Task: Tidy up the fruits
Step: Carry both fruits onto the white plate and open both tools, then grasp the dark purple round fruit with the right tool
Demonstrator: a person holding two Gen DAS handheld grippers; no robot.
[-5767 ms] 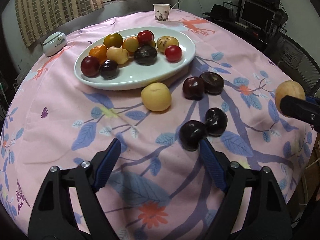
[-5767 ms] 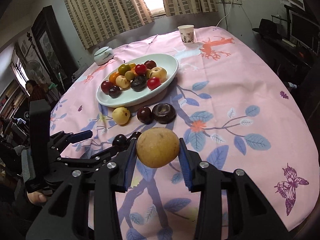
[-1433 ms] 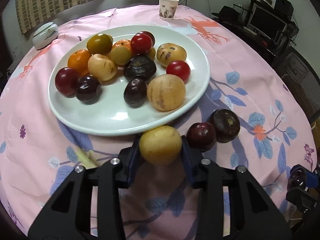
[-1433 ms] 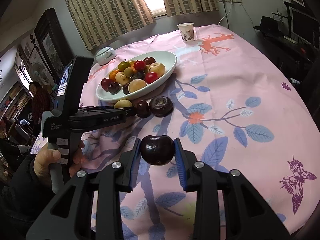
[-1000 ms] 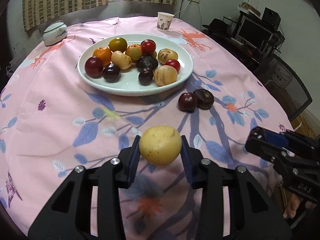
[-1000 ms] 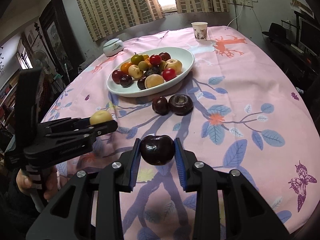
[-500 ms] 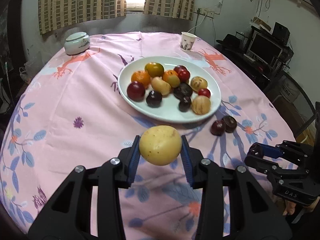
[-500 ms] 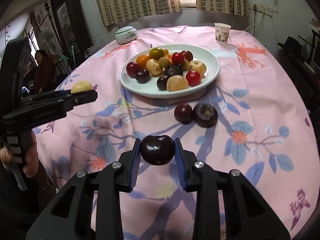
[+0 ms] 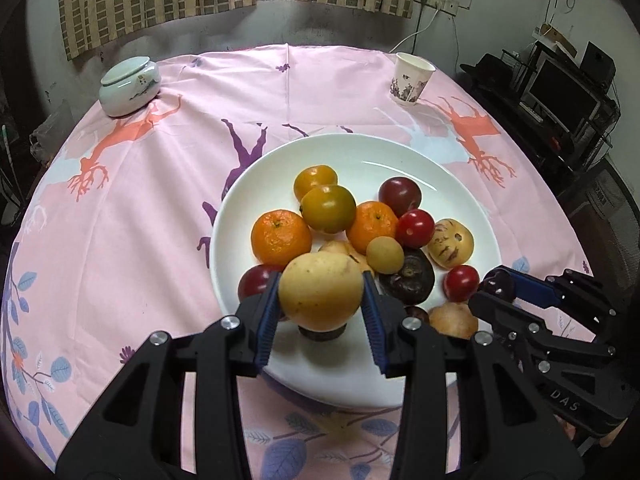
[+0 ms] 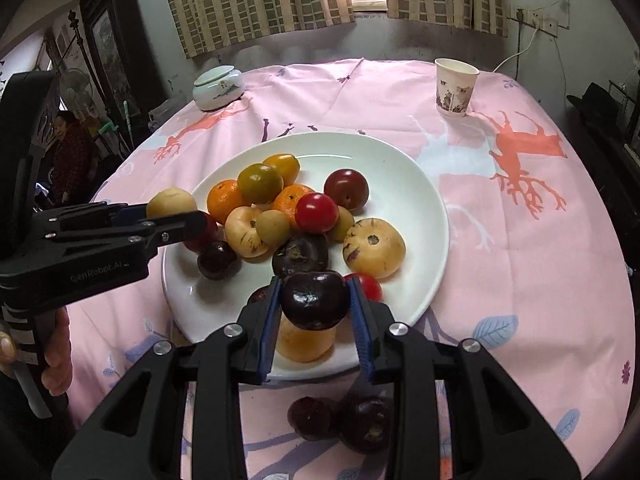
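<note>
Nearest us, both tongs are loaded. Left tongs are pinching a yellow fruit, held over the near-left part of the white plate. Right tongs are pinching a dark plum over the plate's near edge, above a pale orange fruit that already lies there.

Short of the plate's near rim, two dark fruits sit on the pink tabletop, touching each other and not yet collected.

Mid-plate is crowded: tangerines, red tomatoes, a dark mangosteen, speckled yellow melons, all bunched and touching.

Beyond the plate, well apart: a paper cup far right, a lidded ceramic jar far left.

Risks from here:
- The near half of the plate has little bare space. Release onto the pile and a round fruit rolls over the rim.
- The two tongs are close at the plate; dropping together could clash them.
- We can't tell how high the plum sits above the fruit below it. A drop from height bruises both.
</note>
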